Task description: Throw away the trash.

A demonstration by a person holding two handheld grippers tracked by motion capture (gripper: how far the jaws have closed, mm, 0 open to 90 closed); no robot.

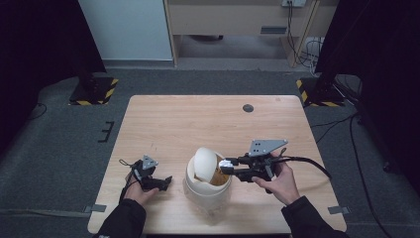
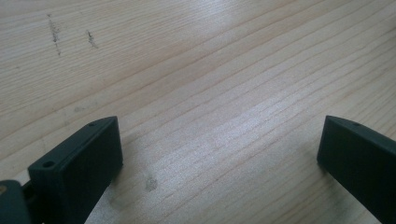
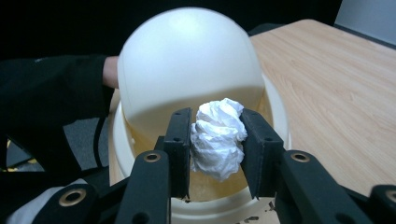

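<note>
One crumpled paper wad [image 3: 217,136] pinched between the closed jaws of the right gripper [image 1: 228,166], hovering at the mouth of the cream bin [image 1: 208,191], just beside its tipped swing lid [image 3: 187,65]. Could snag on that lid or the rim if let go too early, then roll off beside the bin onto the bench [image 1: 198,119]. Left gripper [image 2: 219,154] left of the bin, jaws wide open over bare wood, holding nothing.

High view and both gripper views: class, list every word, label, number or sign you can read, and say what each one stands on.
No readable text, in any view.
The cream bin, its domed lid and the crumpled white paper clamped in the right gripper carry no print.
The yellow-and-black hazard stripes on the stand bases are a pattern, not words.
The wall outlet is too small to read.
</note>
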